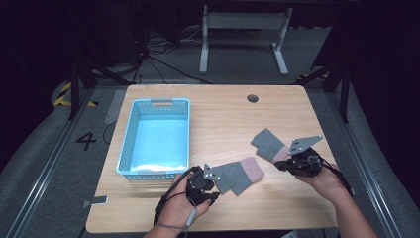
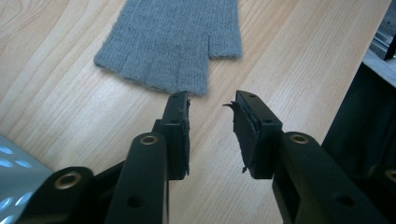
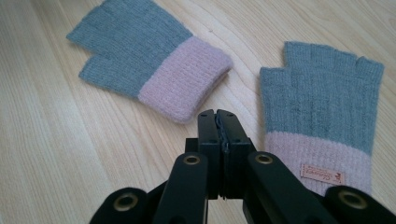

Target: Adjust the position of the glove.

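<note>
Dark studio all round, grey floor, and a pale wooden worktop [image 1: 223,114] in the middle with a blue basket [image 1: 130,148] toward its left edge. Two fingerless gloves lie near the front edge, grey with pink cuffs. The left glove [image 1: 238,176] sits front and centre, the right glove [image 1: 269,144] lies toward the right edge, the two apart.

Left gripper [image 2: 211,108] hovers low with its jaws parted, nothing between them, tips just short of the grey finger end of the left glove [image 2: 175,44]. Right gripper [image 3: 218,122] is clamped tight on nothing, poised over bare wood between the two cuffs.

My read: this is the approach to a pick-up, likely bound for the basket. Next, the left jaws need to slide onto that knit edge and close.

The right gripper view catches a small label on the right glove [image 3: 322,105]; the high view alone places the basket.
</note>
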